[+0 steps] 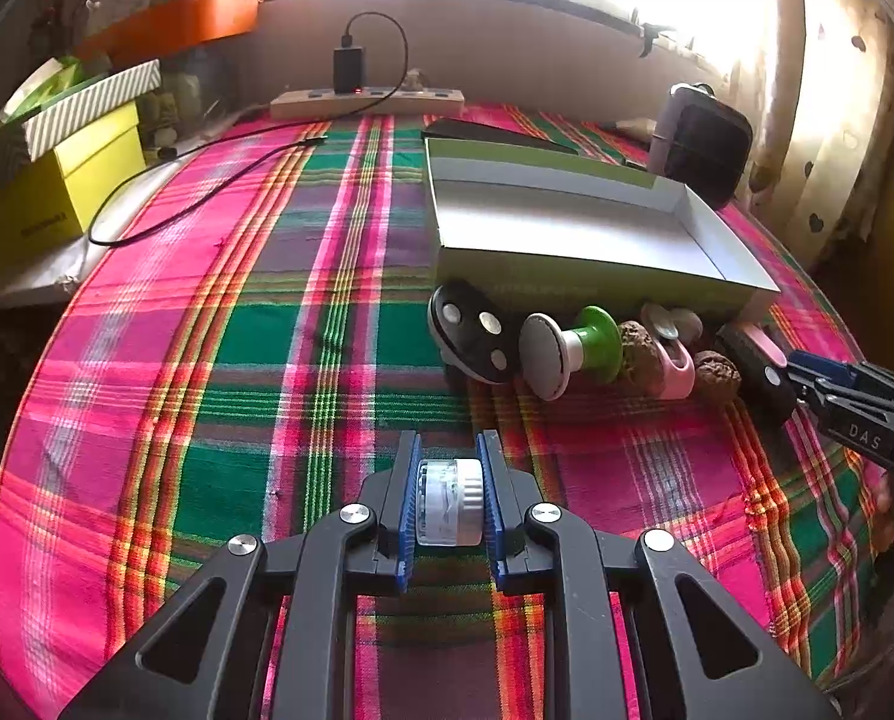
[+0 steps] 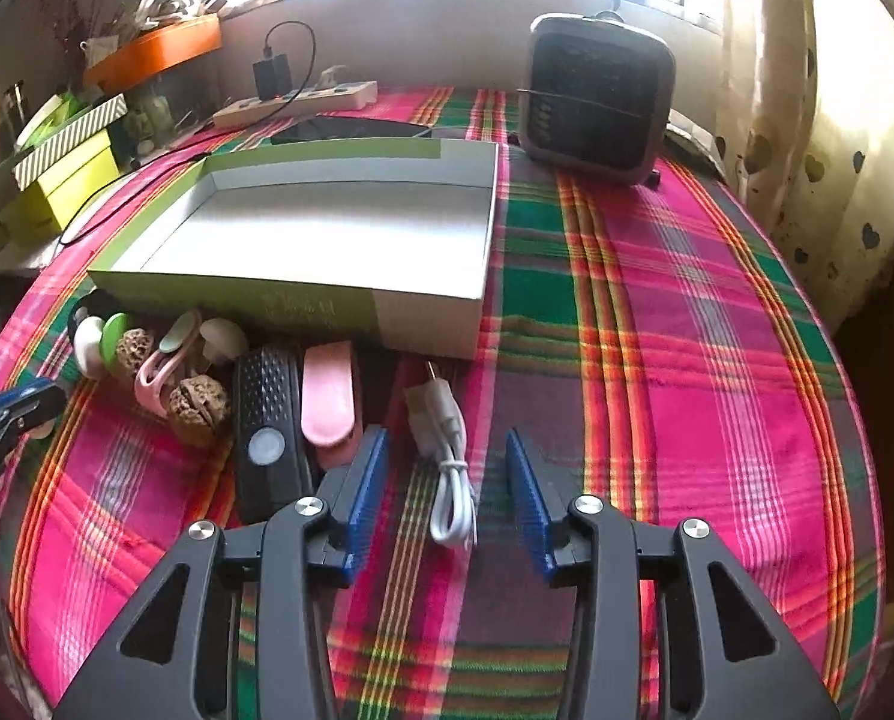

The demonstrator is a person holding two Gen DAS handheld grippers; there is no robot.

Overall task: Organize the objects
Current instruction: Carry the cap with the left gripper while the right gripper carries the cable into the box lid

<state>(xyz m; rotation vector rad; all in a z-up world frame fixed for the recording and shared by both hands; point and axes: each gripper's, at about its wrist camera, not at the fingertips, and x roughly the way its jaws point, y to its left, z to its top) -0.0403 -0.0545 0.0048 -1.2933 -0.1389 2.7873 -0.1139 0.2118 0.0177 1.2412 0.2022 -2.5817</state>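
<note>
My left gripper [image 1: 450,449] is shut on a small clear and silver round jar [image 1: 450,501], low over the plaid cloth. My right gripper [image 2: 446,438] stands open, and a coiled white USB cable [image 2: 450,492] lies on the cloth between its blue pads, apart from both. An open shallow box [image 2: 327,222] with a white inside and green sides sits behind. Along its front wall lie a black disc with silver dots [image 1: 474,339], a green and white knob [image 1: 573,348], two walnuts [image 2: 198,405], a pink clip [image 2: 159,372], a black device [image 2: 267,420] and a pink case [image 2: 327,402].
A dark square fan [image 2: 597,102] stands at the back right. A power strip with a charger [image 1: 366,99] lies along the back wall, and its black cable [image 1: 207,180] trails over the cloth. Yellow boxes [image 1: 63,180] sit off the left edge. A curtain [image 2: 837,150] hangs at the right.
</note>
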